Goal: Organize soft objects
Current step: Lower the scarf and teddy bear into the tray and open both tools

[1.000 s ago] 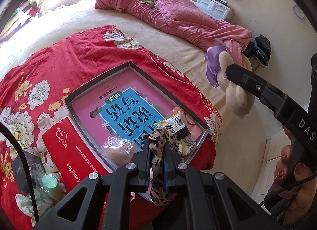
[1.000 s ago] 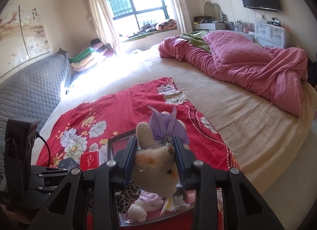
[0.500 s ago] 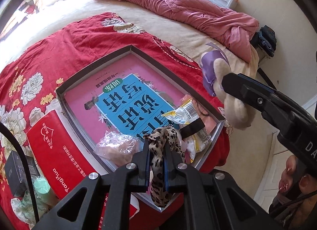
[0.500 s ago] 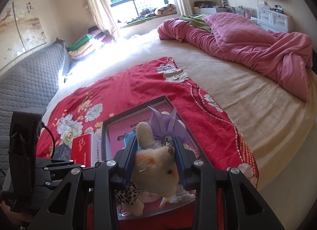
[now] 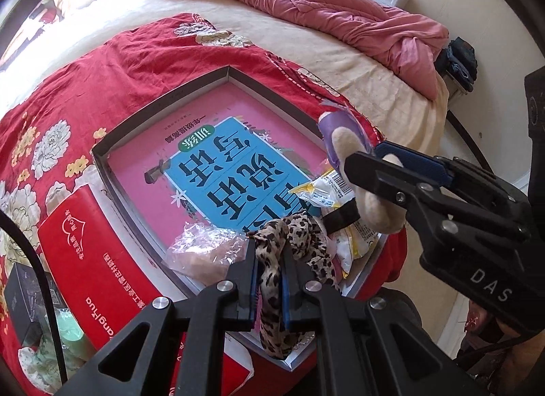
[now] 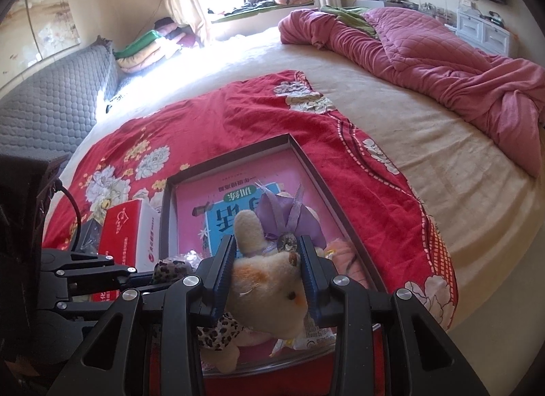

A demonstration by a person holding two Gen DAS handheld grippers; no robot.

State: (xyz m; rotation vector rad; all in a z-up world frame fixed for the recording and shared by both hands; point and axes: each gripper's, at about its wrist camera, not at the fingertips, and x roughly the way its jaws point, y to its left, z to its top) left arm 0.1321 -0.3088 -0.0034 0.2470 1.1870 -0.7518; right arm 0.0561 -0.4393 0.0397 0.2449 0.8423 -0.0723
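My left gripper is shut on a leopard-print fabric band that hangs over the near corner of a shallow grey tray. My right gripper is shut on a cream plush toy with a purple bow, held just above the tray's near right part. In the left wrist view the right gripper comes in from the right with the plush toy between its fingers. A pink and blue book lies flat in the tray.
A clear plastic bag and yellow-white snack packets lie in the tray's near end. A red box lies left of the tray on the red floral cloth. A pink quilt is bunched at the bed's far side.
Both grippers have sunk toward the tray with their loads. The plush toy has come down from above the tray's edge to low over its near right part.
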